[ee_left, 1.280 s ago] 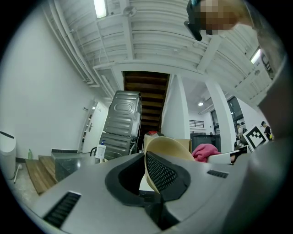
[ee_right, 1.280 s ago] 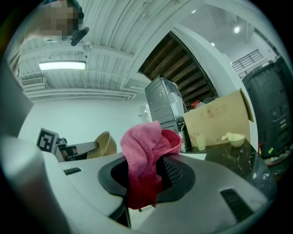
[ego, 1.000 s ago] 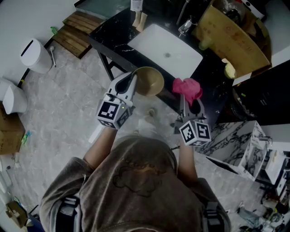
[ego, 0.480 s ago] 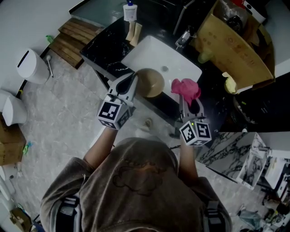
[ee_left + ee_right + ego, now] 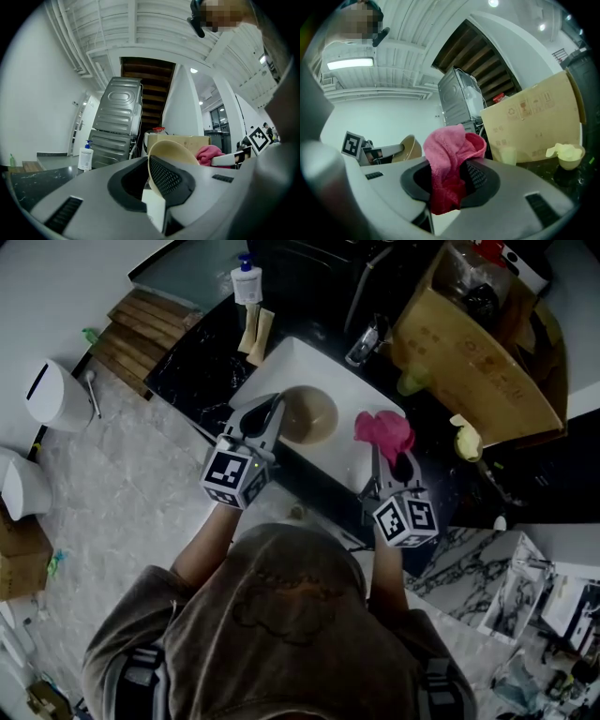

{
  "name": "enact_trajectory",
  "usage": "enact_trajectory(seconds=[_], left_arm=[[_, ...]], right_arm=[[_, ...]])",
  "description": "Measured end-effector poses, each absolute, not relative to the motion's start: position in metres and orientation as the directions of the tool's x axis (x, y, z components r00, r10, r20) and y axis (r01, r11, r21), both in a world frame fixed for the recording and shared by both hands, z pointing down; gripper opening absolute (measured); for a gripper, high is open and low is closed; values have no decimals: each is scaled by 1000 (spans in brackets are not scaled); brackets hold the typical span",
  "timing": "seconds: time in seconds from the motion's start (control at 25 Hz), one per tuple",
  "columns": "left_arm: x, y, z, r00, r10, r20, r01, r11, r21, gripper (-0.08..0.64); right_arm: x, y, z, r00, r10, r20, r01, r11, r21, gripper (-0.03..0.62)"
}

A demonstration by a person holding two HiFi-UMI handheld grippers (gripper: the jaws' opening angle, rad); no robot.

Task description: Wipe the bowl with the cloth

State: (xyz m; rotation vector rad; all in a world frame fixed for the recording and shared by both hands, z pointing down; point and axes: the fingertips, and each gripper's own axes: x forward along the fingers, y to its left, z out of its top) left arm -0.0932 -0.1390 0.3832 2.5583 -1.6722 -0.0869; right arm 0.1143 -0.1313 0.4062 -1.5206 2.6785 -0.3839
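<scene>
Two grippers, one bowl, one cloth, one sink.

Left gripper (image 5: pixel 271 416) shut onto the bowl (image 5: pixel 309 416): thin rim pinched between the jaws, nearly together in the left gripper view. Right gripper (image 5: pixel 385 452) clamped on the cloth (image 5: pixel 384 430), a bunched wad filling the gap and spilling out past the tips at 12 o'clock.

Bowl over the white sink (image 5: pixel 302 363), near its middle. Cloth at 3 o'clock of the bowl, near it but not touching, also over the sink.

Around the sink, a black counter (image 5: pixel 202 352). One faucet (image 5: pixel 364 341) at 1 o'clock of the bowl. One soap bottle (image 5: pixel 247 282) at 11 o'clock. One open cardboard box (image 5: pixel 469 362) at 2 o'clock. One stack of wood planks (image 5: pixel 141 322) on the floor at 10 o'clock, one white bin (image 5: pixel 52 395) at 9 o'clock. Nothing between bowl and cloth.

Bowl round, tan, smooth inside, mouth up in the head view; cream and standing on edge in the left gripper view. Cloth pink, terry-like, crumpled into folds.
</scene>
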Motion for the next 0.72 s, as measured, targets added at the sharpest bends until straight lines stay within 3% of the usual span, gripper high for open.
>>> enact_trajectory(seconds=[0.72], left_arm=[[-68, -210, 392, 524, -850, 61, -852, -521, 55, 26]], right_arm=[[126, -186, 415, -485, -867, 117, -853, 439, -284, 107]])
